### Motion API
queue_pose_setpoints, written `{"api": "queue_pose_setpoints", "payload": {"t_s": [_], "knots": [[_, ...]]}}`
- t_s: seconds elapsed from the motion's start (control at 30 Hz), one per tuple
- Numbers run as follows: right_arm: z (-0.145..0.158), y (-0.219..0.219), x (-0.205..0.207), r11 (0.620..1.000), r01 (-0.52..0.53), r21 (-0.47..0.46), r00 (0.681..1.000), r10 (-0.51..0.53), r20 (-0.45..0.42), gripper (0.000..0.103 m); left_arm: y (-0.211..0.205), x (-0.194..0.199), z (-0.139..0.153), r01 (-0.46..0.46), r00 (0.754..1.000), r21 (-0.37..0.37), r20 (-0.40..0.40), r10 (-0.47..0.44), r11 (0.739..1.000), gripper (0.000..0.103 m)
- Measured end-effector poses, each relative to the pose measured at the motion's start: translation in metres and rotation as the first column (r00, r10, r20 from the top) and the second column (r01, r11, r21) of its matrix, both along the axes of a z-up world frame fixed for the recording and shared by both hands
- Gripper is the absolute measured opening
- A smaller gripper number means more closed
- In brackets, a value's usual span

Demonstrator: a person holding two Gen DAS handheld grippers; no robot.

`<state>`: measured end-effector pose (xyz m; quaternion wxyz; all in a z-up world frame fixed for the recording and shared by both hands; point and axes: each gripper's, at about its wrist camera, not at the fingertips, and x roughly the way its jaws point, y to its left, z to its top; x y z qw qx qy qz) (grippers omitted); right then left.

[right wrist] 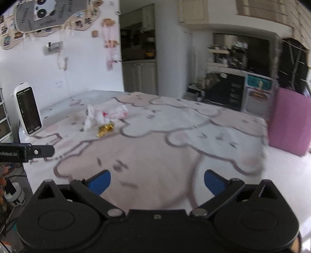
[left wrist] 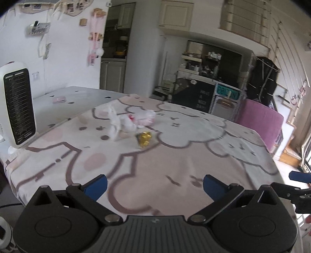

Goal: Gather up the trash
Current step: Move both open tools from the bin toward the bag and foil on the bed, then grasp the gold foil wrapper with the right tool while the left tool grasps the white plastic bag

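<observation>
A crumpled white plastic bag [left wrist: 129, 121] with pink-red print lies toward the far left part of the desk [left wrist: 175, 155], which is draped in a soft pale cloth with cartoon outlines. Touching its near side sits a small crinkled gold foil wrapper [left wrist: 144, 138]. A rounded white heater [left wrist: 16, 105] with a dark grille stands at the left edge. The left hand-held gripper [left wrist: 155, 185] and right hand-held gripper [right wrist: 157, 181] hover over the near edge, blue-padded jaws spread wide, holding nothing.

You're in a home, living/dining rm: table w/ cartoon tablecloth [left wrist: 175, 155] just ahead of your grippers, heater [left wrist: 18, 105] front-left, photos on wall [right wrist: 58, 11] beyond, cupboards [right wrist: 140, 77] & cluttered shelves [right wrist: 229, 52] far ahead-right.
</observation>
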<state>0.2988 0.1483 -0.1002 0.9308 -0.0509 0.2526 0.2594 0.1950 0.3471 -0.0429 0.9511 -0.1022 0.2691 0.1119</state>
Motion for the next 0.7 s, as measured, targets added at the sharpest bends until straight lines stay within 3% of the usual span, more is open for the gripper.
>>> {"api": "queue_pose_setpoints", "payload": {"t_s": [0.23,0.3,0.37,0.53,0.7], "knots": [[-0.008,0.076,0.058,0.992,-0.092,0.087,0.995,0.094,-0.022,0.103,0.061,0.051,-0.001,-0.042,0.999,0.008,0.016,0.042,0.999,0.103],[-0.015,0.097,0.077,0.985,-0.122,0.126,0.991,0.128,-0.042,0.095,0.078,0.071,0.000,-0.049,0.998,-0.005,0.030,0.049,0.999,0.103],[-0.024,0.117,0.097,0.972,-0.157,0.175,0.982,0.173,-0.080,0.079,0.093,0.090,0.001,-0.051,0.998,-0.017,0.036,0.052,0.999,0.103],[-0.047,0.154,0.134,0.956,-0.163,0.243,0.968,0.202,-0.148,0.069,0.123,0.136,-0.004,-0.017,0.999,-0.079,0.040,0.020,0.997,0.103],[-0.060,0.179,0.163,0.924,-0.159,0.347,0.945,0.244,-0.217,0.060,0.151,0.179,-0.025,-0.016,1.000,-0.187,-0.002,0.016,0.982,0.103]]}}
